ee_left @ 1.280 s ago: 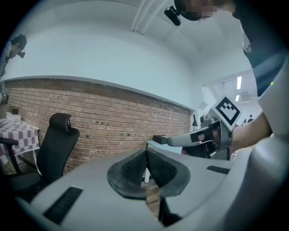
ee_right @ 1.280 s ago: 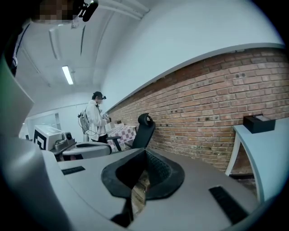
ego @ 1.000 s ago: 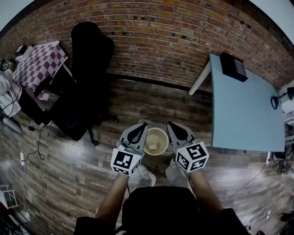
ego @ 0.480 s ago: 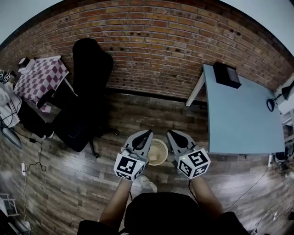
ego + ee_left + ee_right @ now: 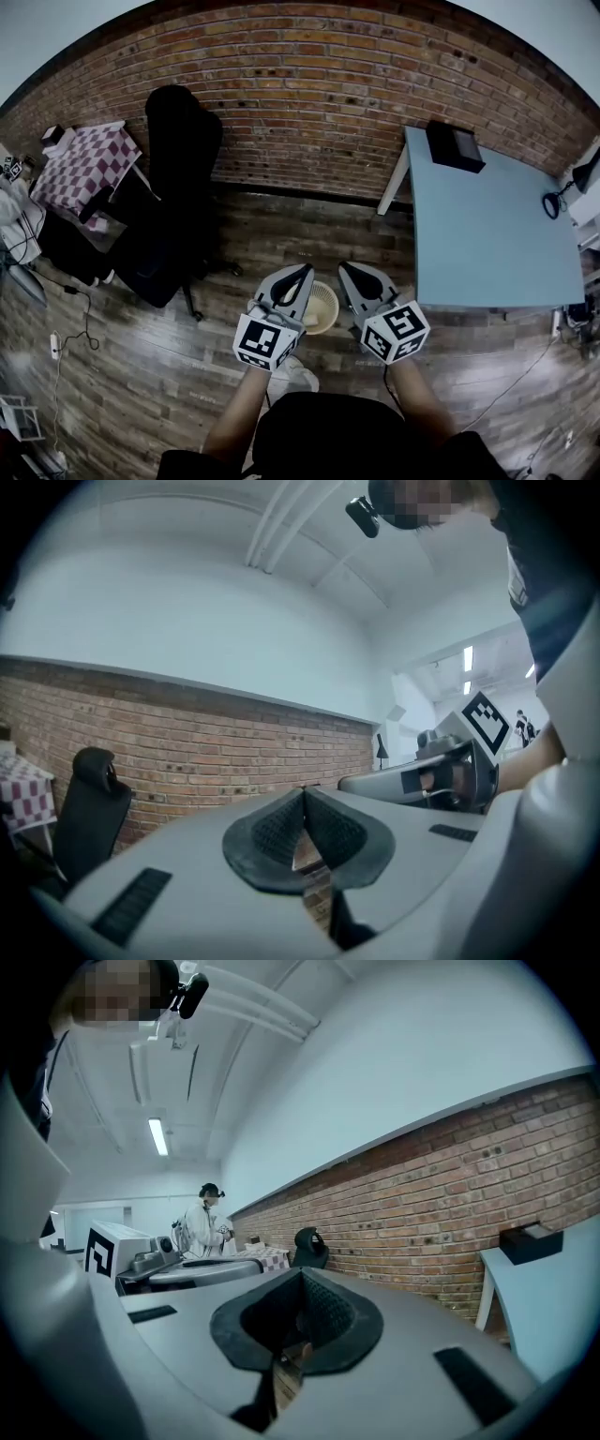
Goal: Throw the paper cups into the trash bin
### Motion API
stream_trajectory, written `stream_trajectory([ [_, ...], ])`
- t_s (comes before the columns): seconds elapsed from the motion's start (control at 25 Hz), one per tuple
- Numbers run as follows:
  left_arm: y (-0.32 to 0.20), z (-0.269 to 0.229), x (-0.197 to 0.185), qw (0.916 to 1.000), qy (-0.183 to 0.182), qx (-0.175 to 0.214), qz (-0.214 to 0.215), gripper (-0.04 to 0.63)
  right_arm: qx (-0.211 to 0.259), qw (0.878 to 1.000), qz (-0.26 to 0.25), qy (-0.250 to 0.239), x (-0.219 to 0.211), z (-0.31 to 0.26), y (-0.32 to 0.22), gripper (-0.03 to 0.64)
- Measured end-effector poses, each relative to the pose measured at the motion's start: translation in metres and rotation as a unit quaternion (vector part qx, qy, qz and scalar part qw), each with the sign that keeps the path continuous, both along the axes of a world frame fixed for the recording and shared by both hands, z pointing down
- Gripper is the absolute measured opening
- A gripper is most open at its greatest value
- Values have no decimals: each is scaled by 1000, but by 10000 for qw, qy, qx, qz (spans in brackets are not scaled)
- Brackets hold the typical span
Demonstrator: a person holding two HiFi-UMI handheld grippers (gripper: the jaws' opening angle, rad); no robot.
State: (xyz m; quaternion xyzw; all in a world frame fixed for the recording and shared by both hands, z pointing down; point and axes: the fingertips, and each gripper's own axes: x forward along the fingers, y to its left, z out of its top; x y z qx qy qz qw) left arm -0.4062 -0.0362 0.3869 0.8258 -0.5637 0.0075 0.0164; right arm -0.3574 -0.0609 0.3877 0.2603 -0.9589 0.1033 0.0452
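Head view: the trash bin stands on the wooden floor, its contents too small to tell, with the left gripper at its 9 o'clock and the right gripper at its 3 o'clock. Left gripper view: the jaws meet tip to tip, nothing between them. Right gripper view: the jaws are likewise together and empty, with the brick wall at 2 o'clock.

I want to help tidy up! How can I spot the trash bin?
Start at the brick wall, then look down to the wooden floor beside the blue table. The trash bin stands there, seen between the left hand-held gripper and the right hand-held gripper. It is the only small, round, cream basket; the black chair nearby is big and dark.
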Motion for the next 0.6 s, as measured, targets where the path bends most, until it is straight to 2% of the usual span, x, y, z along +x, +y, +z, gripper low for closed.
stream_trajectory([
  [0.08,1,-6,12,9999,-118,24,-65,9,23,10000,-2,-33,10,-3,3,3],
  [0.6,26,-33,100,9997,93,214,45,9,146,9996,-5,-260,91,-26,33,4],
])
